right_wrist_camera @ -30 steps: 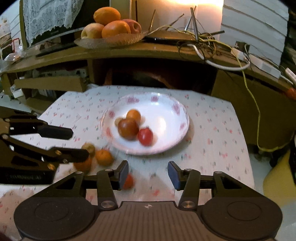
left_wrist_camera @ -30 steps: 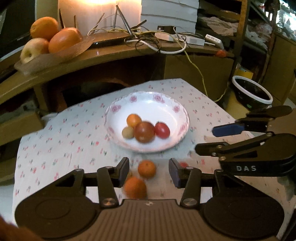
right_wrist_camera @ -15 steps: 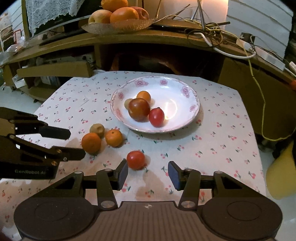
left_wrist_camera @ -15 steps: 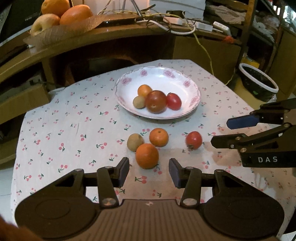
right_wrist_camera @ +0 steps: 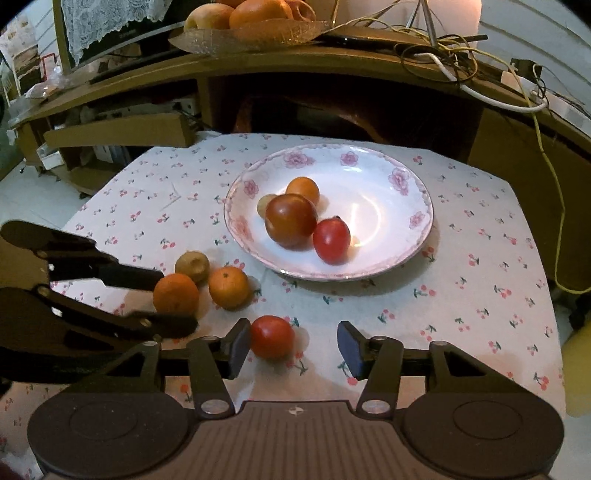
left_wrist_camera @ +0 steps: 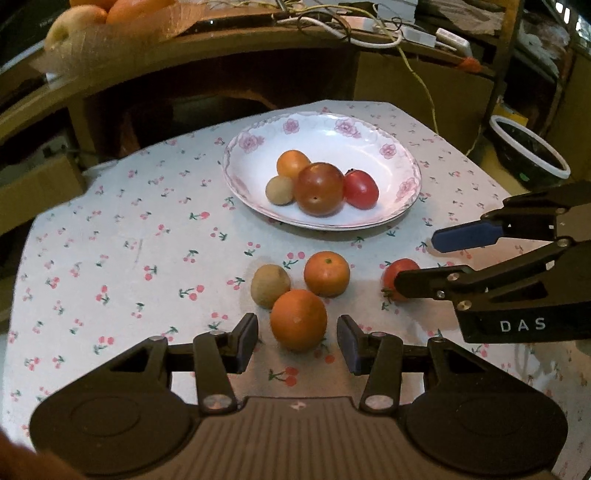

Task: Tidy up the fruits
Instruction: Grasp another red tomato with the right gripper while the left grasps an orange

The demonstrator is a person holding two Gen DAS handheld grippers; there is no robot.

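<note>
A white floral plate [left_wrist_camera: 402, 162] [right_wrist_camera: 399, 225] holds several fruits: a small orange, a tan fruit, a large brown-red one [left_wrist_camera: 319, 189] and a red tomato. On the cloth lie a big orange [left_wrist_camera: 298, 319] [right_wrist_camera: 176, 294], a smaller orange [left_wrist_camera: 327, 273] [right_wrist_camera: 229, 287], a tan fruit [left_wrist_camera: 270, 285] [right_wrist_camera: 192, 266] and a red tomato [left_wrist_camera: 397, 273] [right_wrist_camera: 272, 336]. My left gripper [left_wrist_camera: 297, 341] is open, its fingers on either side of the big orange. My right gripper [right_wrist_camera: 293, 345] is open, the tomato close to its left finger.
A floral tablecloth [left_wrist_camera: 110, 258] covers the small table. Behind it, a wooden shelf carries a fruit tray [right_wrist_camera: 251, 33] and tangled cables [right_wrist_camera: 461, 62]. A black white-rimmed basin [left_wrist_camera: 528, 151] sits on the floor at right. The table edges drop off left and right.
Both grippers have pulled back from the plate and come down toward the loose fruits. The big orange now sits between the left fingers, the tomato by the right gripper's left finger.
</note>
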